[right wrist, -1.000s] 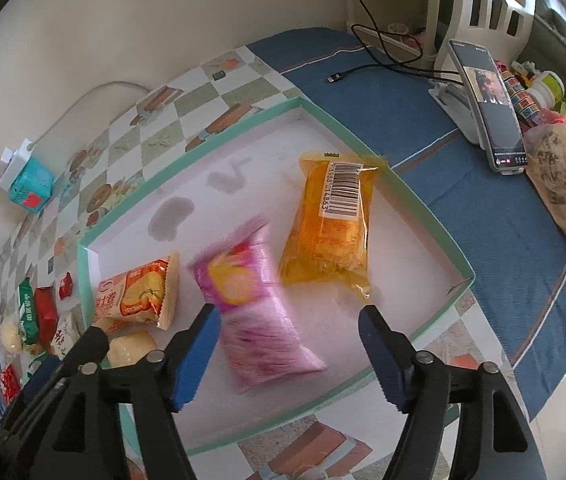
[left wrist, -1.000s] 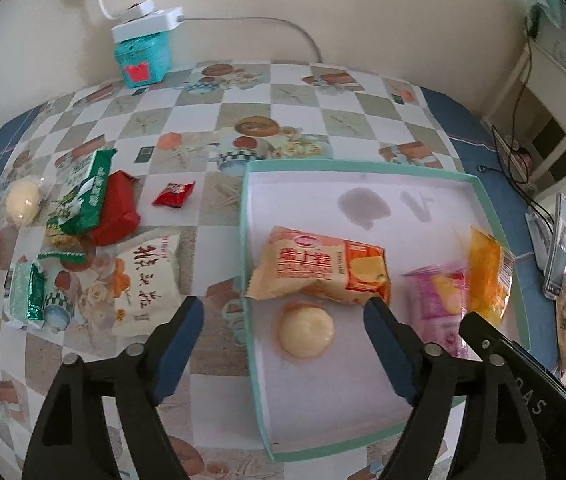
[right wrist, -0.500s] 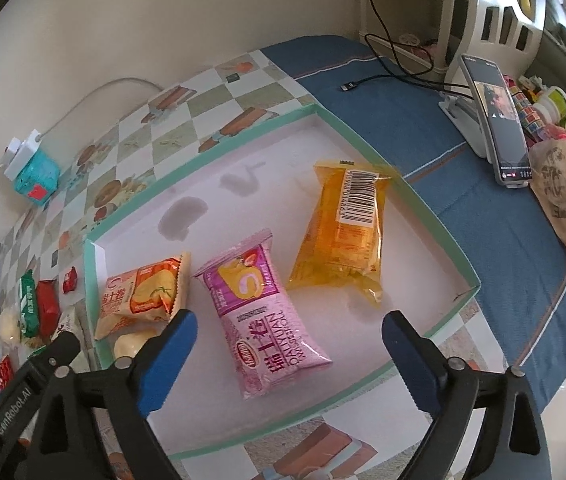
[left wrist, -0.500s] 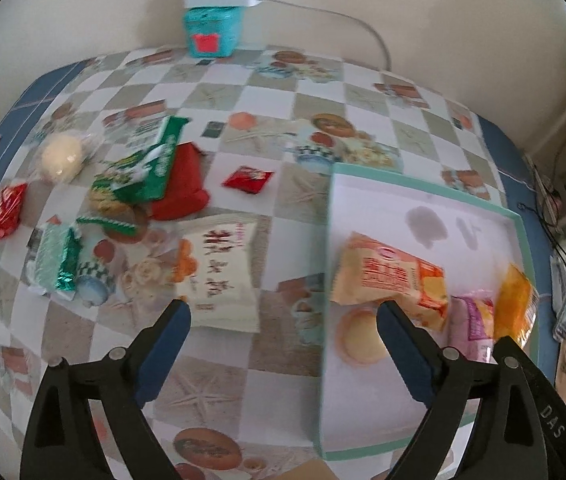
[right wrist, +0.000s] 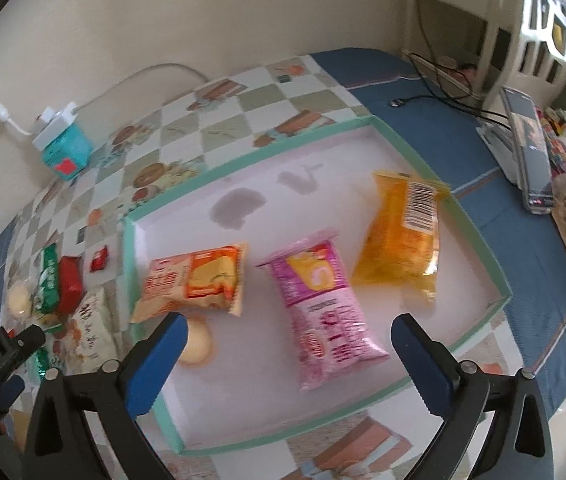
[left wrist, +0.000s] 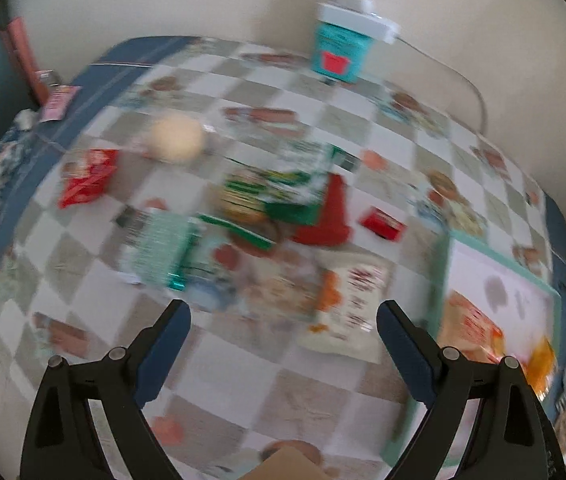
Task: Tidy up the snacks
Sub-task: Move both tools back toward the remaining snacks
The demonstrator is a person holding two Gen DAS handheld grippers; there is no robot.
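- Left wrist view, blurred: the left gripper [left wrist: 283, 320] hangs over the checkered tablecloth [left wrist: 243, 380], with bare cloth below and between its fingers. Its jaws are wide apart with nothing between them.
- The loose snacks lie ahead of it: a white packet [left wrist: 347, 312] near the right finger, a mint-green packet [left wrist: 159, 248], a green packet [left wrist: 283, 184] overlapping a red packet [left wrist: 331, 216], a small red sachet [left wrist: 383, 224], a round bun [left wrist: 177, 138] and a red bag [left wrist: 87, 178] near the blue border.
- The teal-rimmed tray [left wrist: 499, 256] sits at the right edge of this view; a second ago it filled the middle, so the view has swung toward the loose pile, and the jaws have opened a little wider.
- Right wrist view: the right gripper [right wrist: 287, 340] is above the tray's [right wrist: 243, 160] near half, jaws fully apart and just opening further, clamping nothing.
- The tray holds an orange packet [right wrist: 195, 280], a pink packet [right wrist: 323, 308], a yellow packet [right wrist: 403, 240] and a round cake [right wrist: 197, 344] beside the left finger; its far half is bare apart from two grey stains.
- A second ago the pink packet lay blurred between the closer jaws; it now rests flat on the tray floor, clear of both pads.
- To the right of the tray lies the blue cloth [right wrist: 523, 260], with a phone [right wrist: 531, 152] on a stand.
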